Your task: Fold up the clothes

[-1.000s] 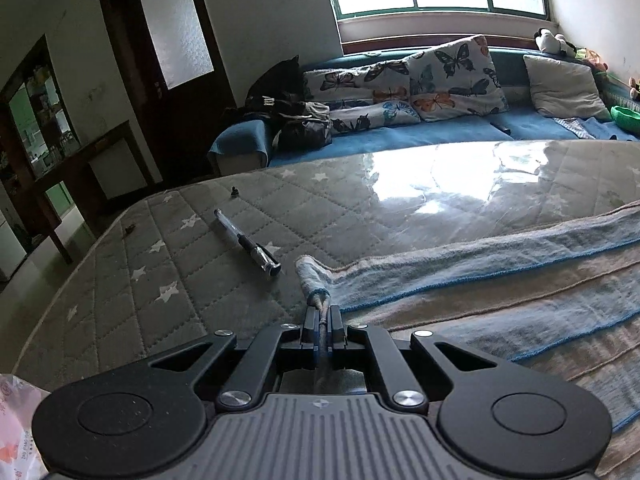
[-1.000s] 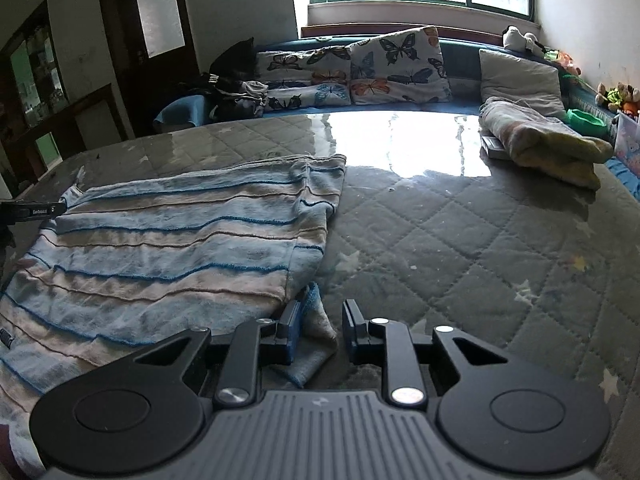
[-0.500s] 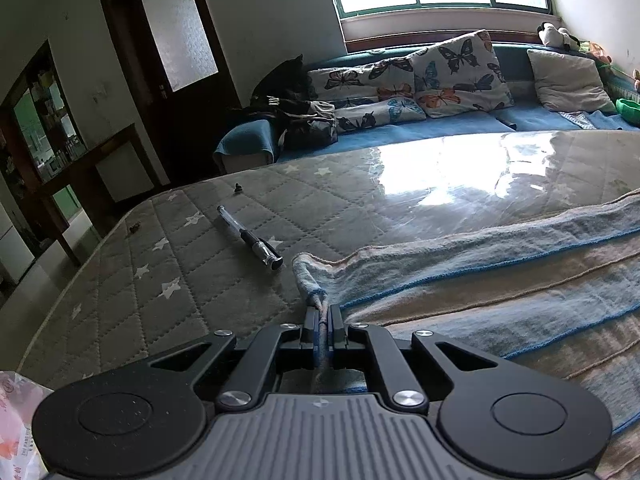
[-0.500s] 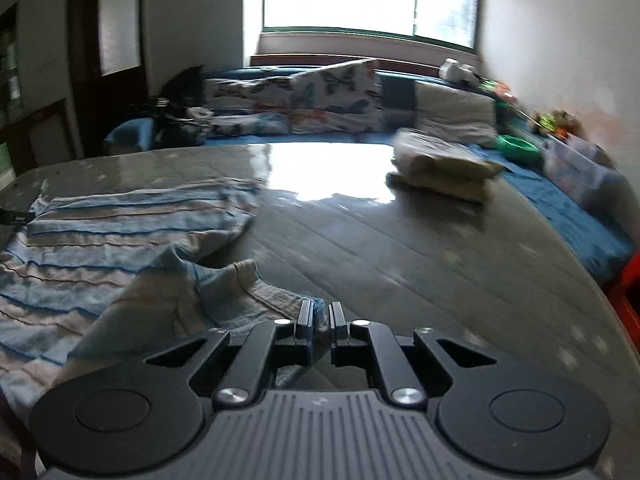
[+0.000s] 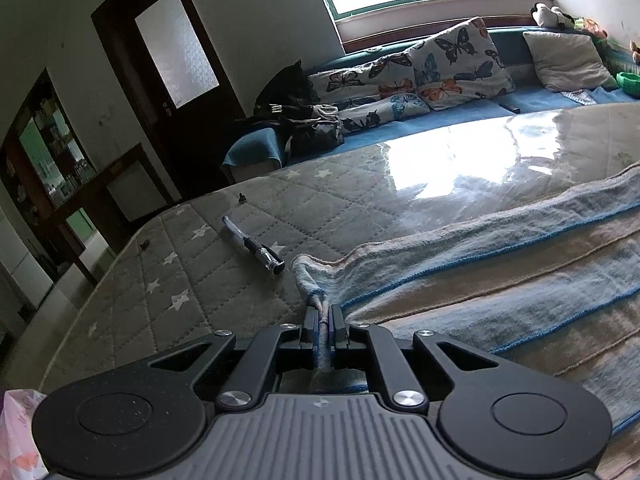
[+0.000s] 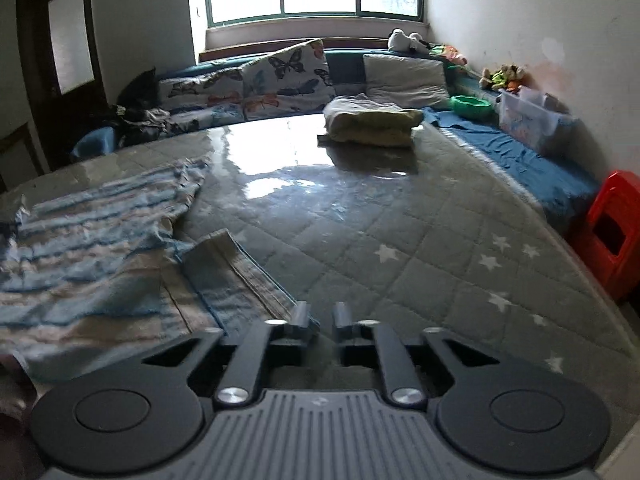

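- The left gripper [image 5: 323, 316] is squeezed tight on a corner of the soft striped cloth with blue, white and tan bands [image 5: 500, 280]. The cloth corner sits bunched up between the two black fingers [image 5: 310, 320].
- The striped cloth lies on the big grey quilted mattress with white stars [image 5: 192, 264]. In the left view it spreads out to the right of the claw.
- A black and clear pen [image 5: 253, 245] lies on the mattress, near the cloth corner but not touching it.
- The right gripper [image 6: 322, 316] has its jaws a little way apart, and they are opening. Nothing is between them, only bare mattress [image 6: 420, 248].
- In the right view the striped cloth [image 6: 100, 248] is on the left side of the mattress. One edge is flipped over into a folded flap, and the end of that flap is just beside the left finger of this claw.
- Far back on the mattress there is a folded yellow-green blanket [image 6: 372, 122].
- Behind the mattress is a blue couch with butterfly pillows [image 6: 280, 80] and a plain grey pillow [image 6: 406, 80].
- A green bowl [image 6: 472, 106] and a clear plastic box [image 6: 528, 118] are on the blue bench at the right.
- A red plastic stool [image 6: 612, 228] stands at the right edge.
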A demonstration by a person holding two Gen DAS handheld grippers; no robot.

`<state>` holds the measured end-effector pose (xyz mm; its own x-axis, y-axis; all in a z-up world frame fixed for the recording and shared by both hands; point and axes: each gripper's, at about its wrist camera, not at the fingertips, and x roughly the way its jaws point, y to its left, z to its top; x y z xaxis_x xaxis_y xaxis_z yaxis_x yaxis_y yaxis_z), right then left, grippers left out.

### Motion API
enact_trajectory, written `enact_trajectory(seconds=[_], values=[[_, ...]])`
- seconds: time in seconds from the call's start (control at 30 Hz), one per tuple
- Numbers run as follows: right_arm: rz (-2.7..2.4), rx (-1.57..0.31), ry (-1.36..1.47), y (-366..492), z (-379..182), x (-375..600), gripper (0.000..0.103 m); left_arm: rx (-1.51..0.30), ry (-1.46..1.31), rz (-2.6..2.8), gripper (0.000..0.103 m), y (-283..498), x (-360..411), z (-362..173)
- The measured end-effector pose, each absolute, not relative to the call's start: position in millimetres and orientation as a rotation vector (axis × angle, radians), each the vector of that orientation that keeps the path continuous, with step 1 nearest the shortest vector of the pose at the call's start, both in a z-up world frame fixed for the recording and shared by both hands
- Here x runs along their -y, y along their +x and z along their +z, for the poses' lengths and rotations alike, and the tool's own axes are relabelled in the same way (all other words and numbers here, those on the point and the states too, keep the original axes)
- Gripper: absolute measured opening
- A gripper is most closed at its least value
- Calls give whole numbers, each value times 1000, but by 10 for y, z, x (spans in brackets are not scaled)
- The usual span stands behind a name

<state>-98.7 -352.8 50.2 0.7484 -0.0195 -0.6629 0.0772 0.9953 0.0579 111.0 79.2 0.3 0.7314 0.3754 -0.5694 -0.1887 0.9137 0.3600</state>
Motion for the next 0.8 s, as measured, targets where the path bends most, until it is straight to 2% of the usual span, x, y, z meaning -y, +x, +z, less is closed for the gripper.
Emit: enact_trajectory(seconds=[0.17,0.37,0.43,0.57,0.63,0.8], values=[[-27,-736,105,-793,412,3477,32,-679,309,318,6,1109,-767,-14],[-1,-761,104,-684,307,3392,31,-676,327,322,6,1103,-743,-32],[7,-773,94,-678,280,3360,28,-676,331,324,6,1104,-735,-36],[-16,-783,77,-718,257,3349,6,-673,343,326,6,1103,-720,-46],[-33,-784,79,-746,253,3377,2,-672,348,328,6,1103,-714,-51],[-51,-782,76,-827,290,3420,2,-671,356,330,6,1116,-709,-58]])
